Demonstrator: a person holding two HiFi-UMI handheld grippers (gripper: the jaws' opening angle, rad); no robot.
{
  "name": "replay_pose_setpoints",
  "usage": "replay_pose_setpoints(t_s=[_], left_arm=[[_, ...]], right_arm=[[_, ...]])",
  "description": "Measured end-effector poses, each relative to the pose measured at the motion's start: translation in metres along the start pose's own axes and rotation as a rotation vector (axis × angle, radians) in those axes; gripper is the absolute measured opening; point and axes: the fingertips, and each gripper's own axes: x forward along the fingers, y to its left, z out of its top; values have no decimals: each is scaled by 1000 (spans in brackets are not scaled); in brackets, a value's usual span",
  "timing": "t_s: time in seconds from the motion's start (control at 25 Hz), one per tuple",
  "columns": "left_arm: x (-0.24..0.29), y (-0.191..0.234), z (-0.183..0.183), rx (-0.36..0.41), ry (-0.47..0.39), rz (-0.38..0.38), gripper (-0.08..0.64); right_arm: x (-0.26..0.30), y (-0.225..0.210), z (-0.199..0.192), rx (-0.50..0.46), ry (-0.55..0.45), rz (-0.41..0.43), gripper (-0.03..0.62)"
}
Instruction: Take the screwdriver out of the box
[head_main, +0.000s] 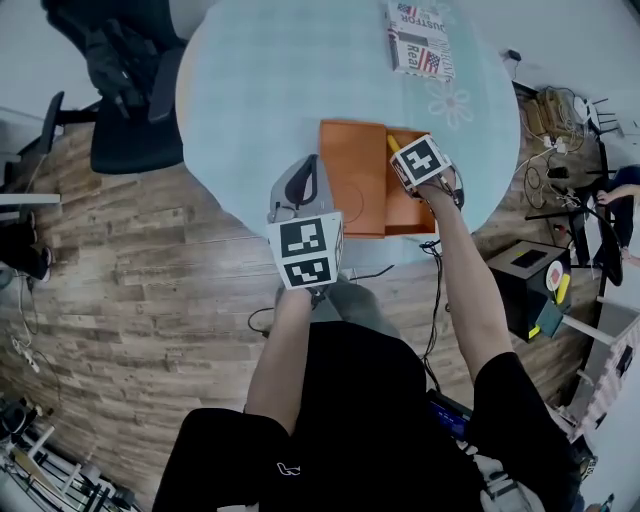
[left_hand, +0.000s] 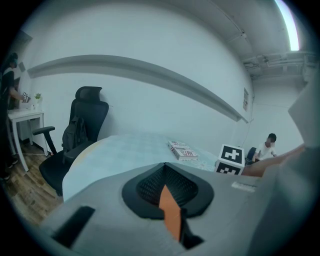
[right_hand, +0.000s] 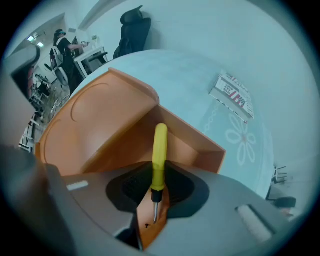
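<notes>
Screwdriver (right_hand: 160, 150) lies at the right of the box (right_hand: 202, 146), yellow handle pinched in your right gripper (right_hand: 152, 207); lift straight up, clear of the walls (left gripper (left_hand: 170, 215) clamps the lid (right_hand: 100, 117) open).

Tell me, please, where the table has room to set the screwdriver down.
Bare: the table's left half, from the box to the far rim; the strip between box and packet. Crowded: the near edge, with box, left gripper, right gripper.

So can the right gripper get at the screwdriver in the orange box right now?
Probably yes: the box stands open, nothing covers the screwdriver, and the right gripper looks already closed on it.
</notes>
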Motion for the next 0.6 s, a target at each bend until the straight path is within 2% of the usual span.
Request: replay_pose_setpoints(t_s=[0.16, 0.36, 0.6], left_arm=[[1, -5, 3, 8, -5, -21, 2], [6, -29, 12, 36, -15, -88, 2], [2, -61, 36, 105, -64, -174, 2]], right_arm=[[-27, 0, 4, 98, -154, 8, 90], [-81, -3, 17, 210, -414, 18, 90], [-162, -12, 29, 282, -705, -37, 91]])
